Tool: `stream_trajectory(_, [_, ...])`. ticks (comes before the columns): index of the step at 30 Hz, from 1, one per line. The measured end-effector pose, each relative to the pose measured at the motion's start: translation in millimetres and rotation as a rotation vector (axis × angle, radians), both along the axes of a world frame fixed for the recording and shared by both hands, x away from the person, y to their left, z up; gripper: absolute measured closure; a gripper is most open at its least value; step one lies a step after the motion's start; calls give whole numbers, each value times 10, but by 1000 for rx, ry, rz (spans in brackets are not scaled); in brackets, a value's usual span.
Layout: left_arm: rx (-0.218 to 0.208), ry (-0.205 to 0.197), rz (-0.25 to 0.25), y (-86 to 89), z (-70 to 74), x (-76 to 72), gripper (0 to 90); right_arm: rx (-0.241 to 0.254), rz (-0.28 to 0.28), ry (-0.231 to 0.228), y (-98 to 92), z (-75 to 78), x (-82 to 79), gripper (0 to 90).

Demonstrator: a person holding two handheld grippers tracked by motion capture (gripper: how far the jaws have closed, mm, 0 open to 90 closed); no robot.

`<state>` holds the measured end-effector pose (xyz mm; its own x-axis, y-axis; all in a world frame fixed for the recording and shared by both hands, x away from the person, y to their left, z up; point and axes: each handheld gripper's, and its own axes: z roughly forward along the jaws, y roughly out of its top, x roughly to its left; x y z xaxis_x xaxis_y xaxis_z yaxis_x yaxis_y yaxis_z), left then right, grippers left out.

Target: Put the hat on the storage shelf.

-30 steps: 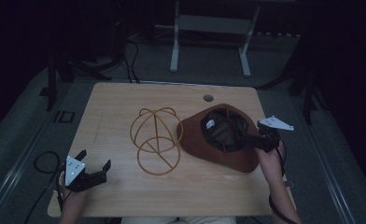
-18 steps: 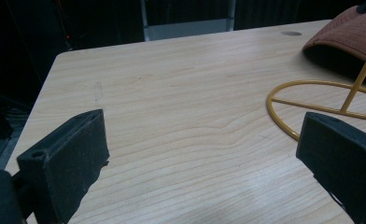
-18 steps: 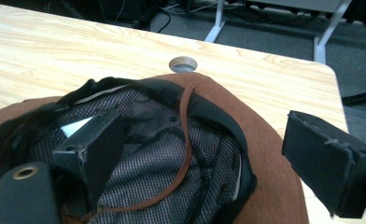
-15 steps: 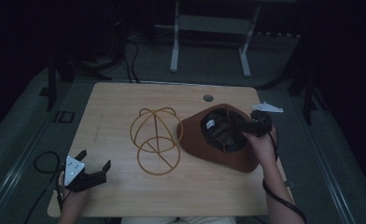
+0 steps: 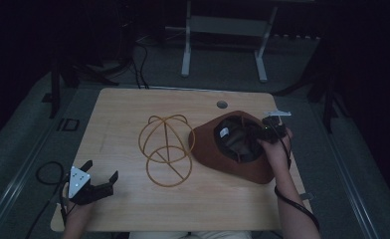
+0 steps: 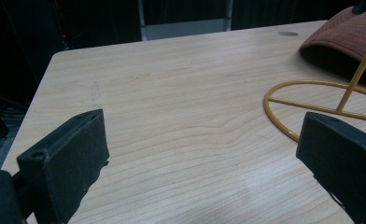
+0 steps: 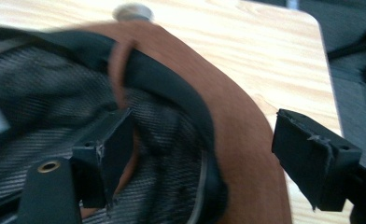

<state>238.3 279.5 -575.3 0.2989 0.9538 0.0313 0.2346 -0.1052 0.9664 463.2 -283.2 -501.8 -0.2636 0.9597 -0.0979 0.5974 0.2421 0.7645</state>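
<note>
A brown hat (image 5: 233,155) lies upside down right of the table's middle, its dark lining showing. Beside it on the left stands a yellow wire hat frame (image 5: 165,149). My right gripper (image 5: 259,133) sits at the hat's far right rim. In the right gripper view its jaws straddle the brown brim (image 7: 239,140), one finger inside the crown and one outside. The right gripper (image 7: 202,126) has just been closing, but its pads stand off the brim. My left gripper (image 5: 102,171) rests open near the front left corner, with nothing between its fingers (image 6: 69,158).
The wooden table (image 5: 123,109) has a round cable hole (image 5: 222,104) at its far edge. A white metal stand (image 5: 223,30) is on the floor behind. A black cable (image 5: 46,172) loops off the table's left side. The hat's crown (image 6: 349,32) and wire ring (image 6: 312,93) show in the left gripper view.
My right gripper has moved away from the person and a little left, onto the hat's far rim. The left gripper has stayed put.
</note>
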Motion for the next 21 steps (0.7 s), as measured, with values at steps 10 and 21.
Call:
stream_trajectory(10, [16, 6, 5, -15, 1, 8, 28, -74, -14, 104, 27, -273, 169, 230])
stream_trajectory(21, [17, 14, 7, -11, -12, 3, 27, -113, -79, 98, 135, -387, 170, 485])
